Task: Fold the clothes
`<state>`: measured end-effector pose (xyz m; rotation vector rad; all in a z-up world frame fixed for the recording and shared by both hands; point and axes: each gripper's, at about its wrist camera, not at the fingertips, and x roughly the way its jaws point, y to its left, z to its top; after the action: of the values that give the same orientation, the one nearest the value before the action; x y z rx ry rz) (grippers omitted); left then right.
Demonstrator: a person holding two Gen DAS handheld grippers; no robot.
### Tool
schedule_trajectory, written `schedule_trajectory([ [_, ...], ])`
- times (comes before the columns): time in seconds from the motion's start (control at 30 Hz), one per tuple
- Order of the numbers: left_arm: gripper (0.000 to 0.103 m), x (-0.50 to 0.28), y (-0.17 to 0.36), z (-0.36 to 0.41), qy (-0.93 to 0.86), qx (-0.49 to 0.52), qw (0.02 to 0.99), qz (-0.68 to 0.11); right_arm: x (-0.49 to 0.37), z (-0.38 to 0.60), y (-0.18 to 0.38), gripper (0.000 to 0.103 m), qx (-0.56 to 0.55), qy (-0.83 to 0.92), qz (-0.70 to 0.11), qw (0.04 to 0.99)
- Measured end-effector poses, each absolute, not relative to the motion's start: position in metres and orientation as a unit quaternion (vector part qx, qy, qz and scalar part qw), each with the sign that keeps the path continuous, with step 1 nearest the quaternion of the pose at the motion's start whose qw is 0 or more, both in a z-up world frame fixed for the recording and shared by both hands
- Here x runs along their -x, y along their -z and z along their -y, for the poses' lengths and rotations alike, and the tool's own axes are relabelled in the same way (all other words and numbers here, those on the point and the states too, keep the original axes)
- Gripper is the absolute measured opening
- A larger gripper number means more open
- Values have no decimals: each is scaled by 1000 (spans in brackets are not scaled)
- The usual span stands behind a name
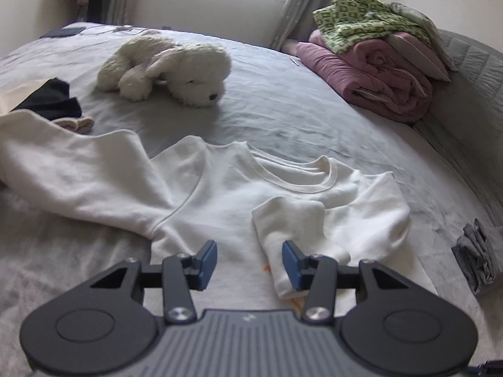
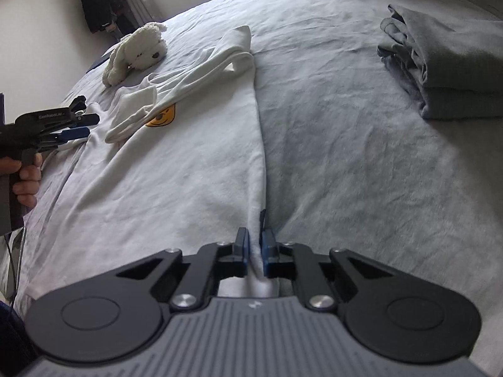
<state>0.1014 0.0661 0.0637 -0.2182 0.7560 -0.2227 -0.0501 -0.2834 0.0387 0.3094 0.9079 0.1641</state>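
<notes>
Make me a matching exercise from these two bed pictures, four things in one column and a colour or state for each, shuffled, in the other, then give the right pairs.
Column one:
1. right gripper
2. left gripper
3. plush dog
4. rolled quilt

Column two:
A. pink, stacked under a green patterned cloth
B. open, above the white sweatshirt
C. lying on its side on the grey bedsheet
D. shut on the sweatshirt's edge

Pairs: 1-D, 2-B, 3-C, 4-A
</notes>
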Motion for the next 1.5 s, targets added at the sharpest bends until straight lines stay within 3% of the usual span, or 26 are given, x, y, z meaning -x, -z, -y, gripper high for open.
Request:
schedule_trajectory([
  [0.2, 47, -101, -65, -68, 107, 111, 916, -369, 62, 292, -36, 12, -202, -60, -443, 871],
  [0.5, 47, -99, -63, -77, 91, 122, 914, -377, 80, 290, -57, 5, -182, -35, -450, 874],
  [0.83, 48, -95, -65, -75, 96, 113, 914, -378, 70, 270, -47, 7, -112, -12, -490, 864],
  [1.07, 50, -96, -66, -72, 100, 103, 916, -375, 76, 285, -65, 7, -141, -21, -481, 865],
  [1.27, 50, -99, -61, -65, 102, 93, 914, -382, 86, 283, -52, 29, -155, -18, -493, 856],
  [1.33, 50, -98, -61, -63, 104, 89, 915, -380, 91, 282, -51, 29, -168, -21, -496, 852],
  [1.37, 51, -97, -62, -63, 103, 86, 916, -378, 93, 280, -49, 29, -164, -22, -499, 851],
  [1.4, 51, -97, -62, -62, 102, 82, 917, -377, 94, 276, -50, 14, -151, -24, -502, 851],
  [1.43, 51, -97, -62, -61, 100, 79, 917, -378, 96, 273, -50, 6, -138, -26, -505, 852],
  [1.5, 51, -97, -61, -60, 96, 73, 917, -381, 98, 273, -56, 6, -138, -24, -502, 854],
])
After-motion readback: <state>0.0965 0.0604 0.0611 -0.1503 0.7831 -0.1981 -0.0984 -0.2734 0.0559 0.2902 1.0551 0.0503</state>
